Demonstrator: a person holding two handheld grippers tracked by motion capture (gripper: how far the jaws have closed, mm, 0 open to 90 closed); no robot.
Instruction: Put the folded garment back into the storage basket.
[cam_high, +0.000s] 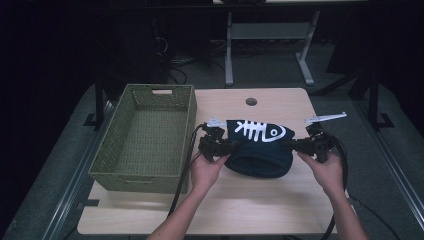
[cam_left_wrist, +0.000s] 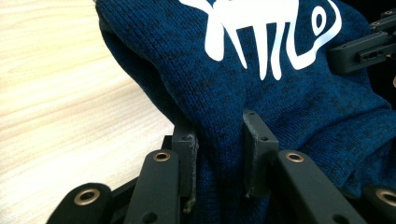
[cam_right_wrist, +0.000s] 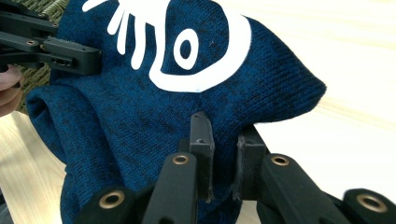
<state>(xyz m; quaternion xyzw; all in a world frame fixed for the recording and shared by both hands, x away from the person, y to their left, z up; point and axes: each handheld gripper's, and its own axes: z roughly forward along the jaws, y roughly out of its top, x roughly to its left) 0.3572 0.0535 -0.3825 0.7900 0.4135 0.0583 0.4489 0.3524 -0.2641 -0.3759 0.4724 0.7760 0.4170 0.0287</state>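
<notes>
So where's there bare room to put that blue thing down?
The green basket is free inside. Bare table lies along the near edge and behind the blue knit. It is crowded where the left gripper and right gripper grip it.

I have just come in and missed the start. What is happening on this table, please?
A person holds a dark blue knitted garment with a white fish-skeleton print between two grippers. The left gripper is shut on one side of it, the right gripper on the other. It hangs over the wooden table, beside a green woven basket.
</notes>
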